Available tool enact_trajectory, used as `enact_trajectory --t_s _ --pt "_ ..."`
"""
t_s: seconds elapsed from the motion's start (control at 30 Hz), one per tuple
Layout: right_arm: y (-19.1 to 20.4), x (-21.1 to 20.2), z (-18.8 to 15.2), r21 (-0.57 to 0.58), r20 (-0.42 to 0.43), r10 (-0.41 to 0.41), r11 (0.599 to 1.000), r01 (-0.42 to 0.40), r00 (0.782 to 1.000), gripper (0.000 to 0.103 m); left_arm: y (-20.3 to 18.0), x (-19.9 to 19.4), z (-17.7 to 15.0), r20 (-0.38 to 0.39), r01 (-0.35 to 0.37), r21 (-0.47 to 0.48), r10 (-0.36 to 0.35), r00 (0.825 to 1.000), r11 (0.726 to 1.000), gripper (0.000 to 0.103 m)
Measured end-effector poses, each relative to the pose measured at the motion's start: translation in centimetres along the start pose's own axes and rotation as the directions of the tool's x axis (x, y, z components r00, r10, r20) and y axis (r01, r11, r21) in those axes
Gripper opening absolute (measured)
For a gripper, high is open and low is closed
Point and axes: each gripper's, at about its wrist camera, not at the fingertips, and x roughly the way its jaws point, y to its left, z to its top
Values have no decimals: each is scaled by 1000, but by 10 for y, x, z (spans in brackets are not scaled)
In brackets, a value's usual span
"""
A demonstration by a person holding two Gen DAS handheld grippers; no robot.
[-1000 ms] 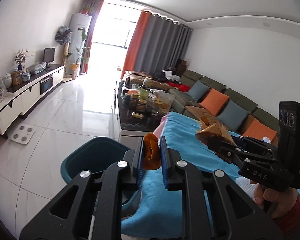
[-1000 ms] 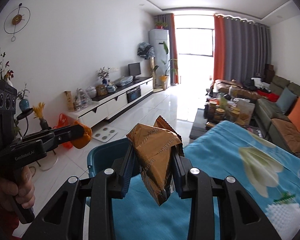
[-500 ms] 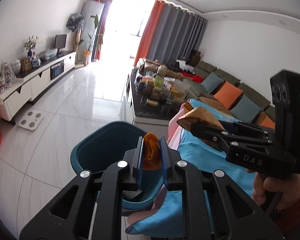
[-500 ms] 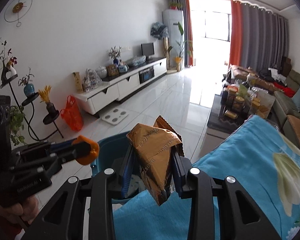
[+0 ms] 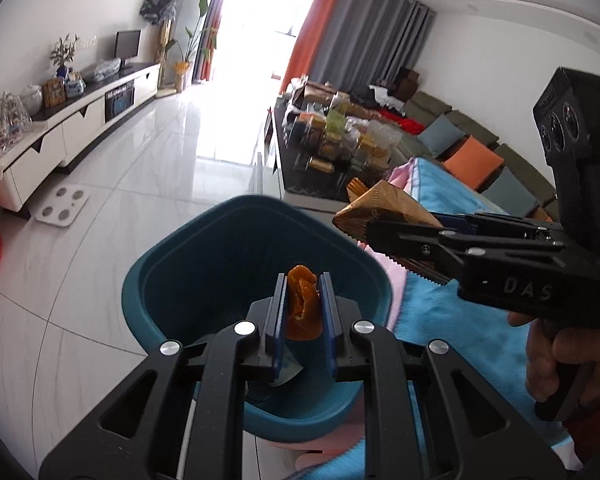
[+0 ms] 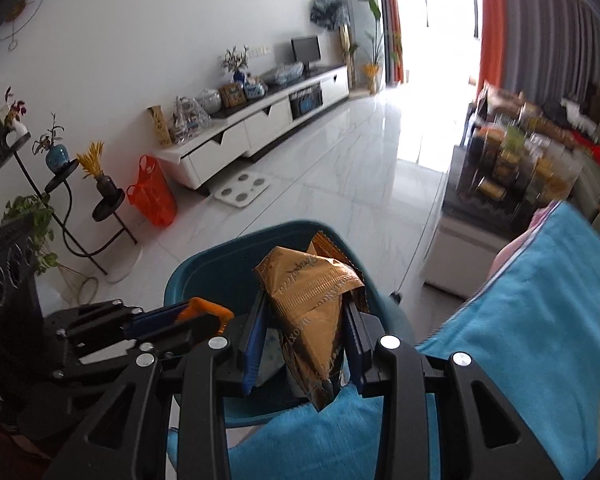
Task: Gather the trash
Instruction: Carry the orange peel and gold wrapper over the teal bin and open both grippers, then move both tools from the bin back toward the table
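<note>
My left gripper (image 5: 303, 280) is shut on an orange peel (image 5: 301, 304) and hangs over the mouth of a teal bin (image 5: 204, 256) on the floor. My right gripper (image 6: 306, 300) is shut on a crumpled gold-brown snack wrapper (image 6: 312, 304), held above the same teal bin (image 6: 204, 268) at its table-side rim. In the left wrist view the right gripper (image 5: 360, 226) comes in from the right with the wrapper (image 5: 380, 204), a hand behind it. In the right wrist view the left gripper (image 6: 220, 314) with the peel (image 6: 206, 306) sits low left. Some paper lies in the bin.
A table under a blue cloth (image 6: 520, 340) borders the bin on the right. Beyond it stands a dark coffee table (image 5: 332, 156) crowded with jars, then a sofa (image 5: 472, 148). A white TV cabinet (image 6: 260, 128), an orange bag (image 6: 152, 192), plant stands and a scale (image 6: 242, 190) line the left wall.
Both grippers have sunk and tipped downward toward the teal bin, which now fills the lower middle of each view. Each still clamps its piece of trash.
</note>
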Motion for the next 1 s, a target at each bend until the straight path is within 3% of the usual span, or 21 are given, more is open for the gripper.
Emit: enact_trajectory --t_s 0.3,0.37,0.47,0.5,0.8,1.0 --pt "-3 40 5 39 -123 30 999 -25 992 37 18 49 5 -45 -42 0 42 998 999 21" --pt "-3 44 8 49 -134 40 998 -34 990 39 23 57 7 -48 -52 -17 51 998 998 25" --pt "-5 47 11 73 -134 47 997 -38 990 52 30 65 9 -46 -59 -30 58 997 998 35" --pt "-6 48 12 86 -134 56 995 -44 989 58 32 68 11 -42 -64 -30 63 997 997 44" --pt "-17 36 9 137 -97 72 989 -58 993 66 35 51 13 6 -92 -52 93 996 994 68" --pt "-27 -2 0 176 -10 75 982 -72 997 74 30 13 7 56 -65 -58 69 996 996 82"
